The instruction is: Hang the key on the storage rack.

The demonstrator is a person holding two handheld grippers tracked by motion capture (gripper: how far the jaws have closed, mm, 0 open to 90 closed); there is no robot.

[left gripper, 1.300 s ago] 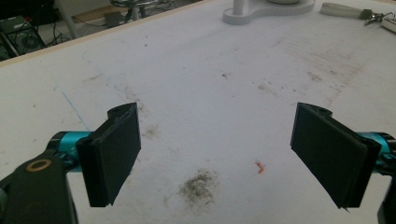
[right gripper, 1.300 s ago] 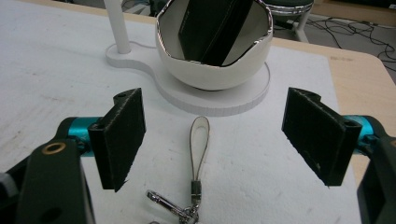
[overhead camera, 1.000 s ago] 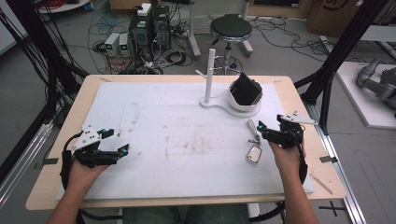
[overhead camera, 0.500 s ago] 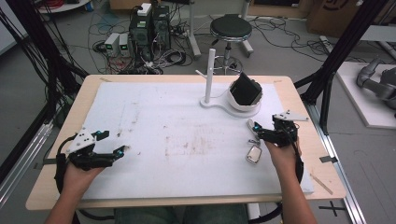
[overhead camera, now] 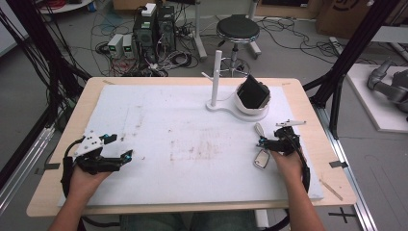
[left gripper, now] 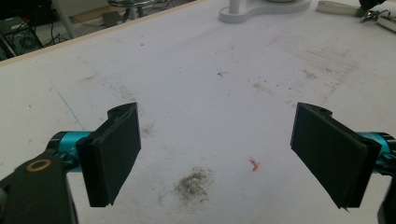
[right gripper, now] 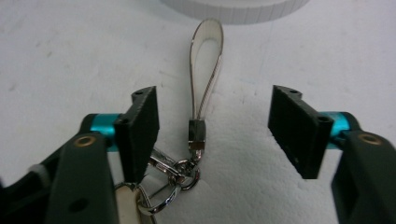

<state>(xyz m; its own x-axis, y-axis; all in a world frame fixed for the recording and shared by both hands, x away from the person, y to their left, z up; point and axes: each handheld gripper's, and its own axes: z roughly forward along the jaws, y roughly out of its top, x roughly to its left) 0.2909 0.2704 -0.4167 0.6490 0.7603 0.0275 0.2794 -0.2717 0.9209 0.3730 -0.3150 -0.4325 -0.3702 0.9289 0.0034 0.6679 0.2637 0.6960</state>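
Right gripper (right gripper: pixel 212 133): low over the white mat at the table's right side, in the person's right hand; its jaws have just been closing yet stand apart, one on each side of the key strap, pads clear of it.
Key strap (right gripper: pixel 205 70): a pale loop lying flat on the mat, running away from the gripper toward the white stand base; its dark metal clamp (right gripper: pixel 196 134) lies between the two pads, touching neither.
Key rings (right gripper: pixel 180 172): silver rings and a clasp joined to the clamp, lying just beside the left-hand pad in the right gripper view; partly hidden under that jaw.
Key fob (overhead camera: pixel 261 159): a small pale tag at the near end of the bunch, on the mat just left of the right hand in the high view.
Left gripper (left gripper: pixel 217 149): held above bare mat near the table's left front corner; jaws wide, nothing between them.
Mat (overhead camera: pixel 192 120): white, covering most of the wooden table, marked with brownish smudges at the middle — a grey stain and a small red fleck lie ahead of the left gripper.
Stand (overhead camera: pixel 217 77): white post with side pegs on a flat base at the far right of the mat; a black object (overhead camera: pixel 253 93) sits tilted in the round dish beside the post — well apart from the keys.
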